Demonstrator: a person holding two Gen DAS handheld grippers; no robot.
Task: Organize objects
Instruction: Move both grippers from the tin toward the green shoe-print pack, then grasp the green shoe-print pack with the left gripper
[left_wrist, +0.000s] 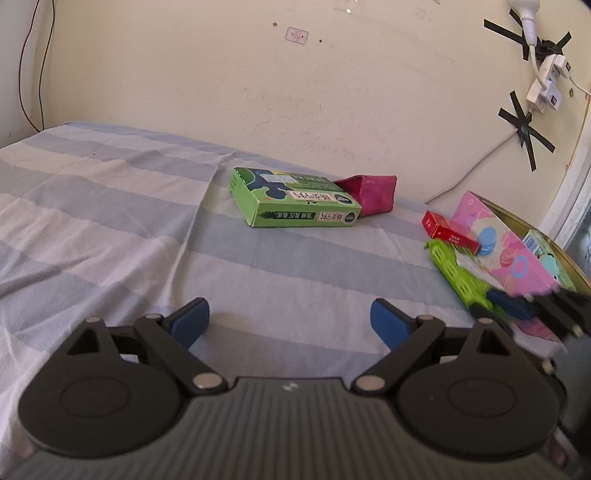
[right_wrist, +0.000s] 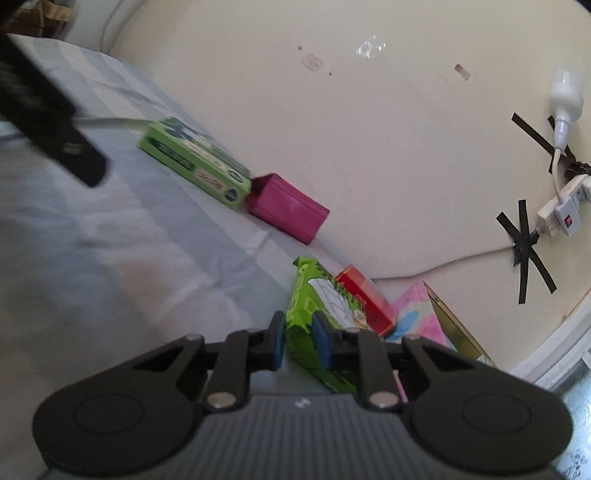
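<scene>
Striped bedsheet (left_wrist: 110, 206): pale blue and white bands, covering the bed that carries everything, up against a cream wall (left_wrist: 332, 92).
Landmark: green carton (left_wrist: 295, 199), lying flat on the sheet close to the wall.
Magenta box (left_wrist: 373, 192): touching the far right end of the green carton, just beside the wall.
Lime-green packet (right_wrist: 317, 314): well to the right of the green carton, tilted on its edge, gripped by the right tongs (right_wrist: 300, 341).
Right tongs: blue pads narrow, pressing on both faces of the lime-green packet; no earlier view to compare.
Red box (left_wrist: 448, 229): right of the green carton, touching the far side of the lime-green packet.
Pink macaron-print box (left_wrist: 506, 251): just behind the red box, at the bed's right edge.
Left tongs (left_wrist: 290, 323): jaws wide apart, nothing between them, hovering over bare sheet nearer than the green carton.
Power strip (left_wrist: 543, 92): on the wall, far right of the green carton, held with black tape.
</scene>
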